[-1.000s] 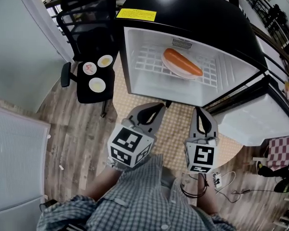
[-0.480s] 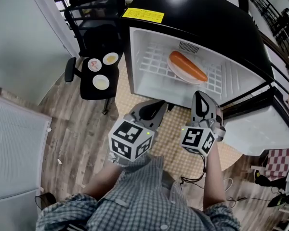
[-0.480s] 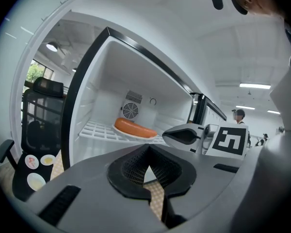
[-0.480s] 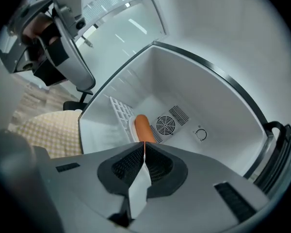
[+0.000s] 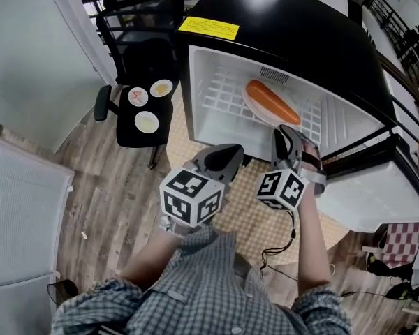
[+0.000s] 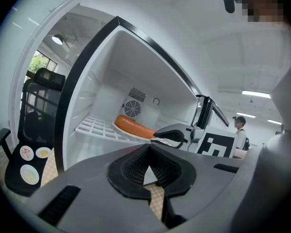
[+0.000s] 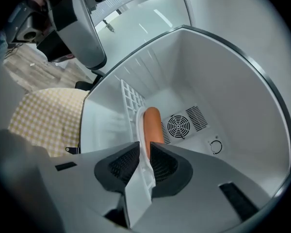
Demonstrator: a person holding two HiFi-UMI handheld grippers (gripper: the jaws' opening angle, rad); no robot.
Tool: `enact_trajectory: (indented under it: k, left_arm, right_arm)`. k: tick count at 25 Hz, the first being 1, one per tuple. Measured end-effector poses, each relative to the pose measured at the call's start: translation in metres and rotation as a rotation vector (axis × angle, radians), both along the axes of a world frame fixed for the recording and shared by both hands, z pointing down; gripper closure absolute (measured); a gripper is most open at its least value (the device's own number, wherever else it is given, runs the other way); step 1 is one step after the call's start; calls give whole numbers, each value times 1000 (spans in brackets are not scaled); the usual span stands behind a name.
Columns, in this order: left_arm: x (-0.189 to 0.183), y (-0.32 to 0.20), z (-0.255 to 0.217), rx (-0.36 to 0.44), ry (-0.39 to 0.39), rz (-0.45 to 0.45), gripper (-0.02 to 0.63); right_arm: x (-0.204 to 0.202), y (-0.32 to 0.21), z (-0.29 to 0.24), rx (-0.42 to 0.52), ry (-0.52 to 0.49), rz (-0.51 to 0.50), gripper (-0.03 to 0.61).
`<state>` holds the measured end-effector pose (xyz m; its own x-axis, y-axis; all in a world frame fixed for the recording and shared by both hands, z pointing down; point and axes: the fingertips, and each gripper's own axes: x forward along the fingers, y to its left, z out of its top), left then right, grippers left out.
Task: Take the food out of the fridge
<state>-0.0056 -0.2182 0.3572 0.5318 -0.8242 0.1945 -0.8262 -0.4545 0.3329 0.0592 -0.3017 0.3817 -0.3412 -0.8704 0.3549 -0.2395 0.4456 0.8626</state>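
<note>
The fingers (image 6: 128, 171) of your left gripper (image 6: 147, 148) are pressed together on nothing, outside the fridge (image 5: 208, 117). Your right gripper (image 7: 145, 147) stands narrowly apart at the near rim of the plate (image 7: 139, 123), which carries the sausage (image 7: 153, 125) on the shelf (image 5: 223, 93). Whether it pinches that rim is hard to make out.

The right gripper (image 5: 288, 135) has rolled sideways (cube tilted too) and advanced to the plate (image 5: 249, 105).

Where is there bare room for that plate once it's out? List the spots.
The chair seat is crowded: three small plates fill it. Free: the checked mat before the fridge, and the wood floor left of it. Inside, the shelf left of the plate is bare.
</note>
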Motion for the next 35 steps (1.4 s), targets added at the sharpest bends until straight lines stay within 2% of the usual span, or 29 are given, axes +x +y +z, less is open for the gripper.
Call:
enact_trajectory:
  k: [6, 10, 18, 19, 21, 24, 28, 32, 35]
  left_arm:
    - [1, -7, 4, -17, 25, -10, 609]
    - [-2, -14, 5, -32, 59, -38, 609]
    - [-5, -30, 15, -94, 180, -88, 607]
    - [-4, -32, 17, -107, 203, -90, 604]
    - [0, -35, 21, -138, 264, -83, 540]
    - [6, -44, 26, -183, 372, -66, 503]
    - [8, -60, 28, -235, 496, -69, 475]
    - [11, -76, 32, -302, 654, -78, 453]
    - [11, -85, 35, -330, 721, -93, 451]
  right_arm:
    - [-5, -10, 12, -22, 104, -13, 532]
    - [-5, -15, 15, -18, 121, -12, 532]
    - [-6, -17, 17, 24, 179, -3, 550]
    - [-7, -17, 17, 24, 184, -6, 551]
    - [-7, -14, 18, 22, 187, -13, 552]
    - [-5, -12, 18, 26, 186, -15, 552]
    - [-4, -8, 17, 38, 192, -22, 552]
    - [-3, -5, 18, 52, 201, -31, 554]
    - [-2, -1, 16, 59, 204, -32, 554]
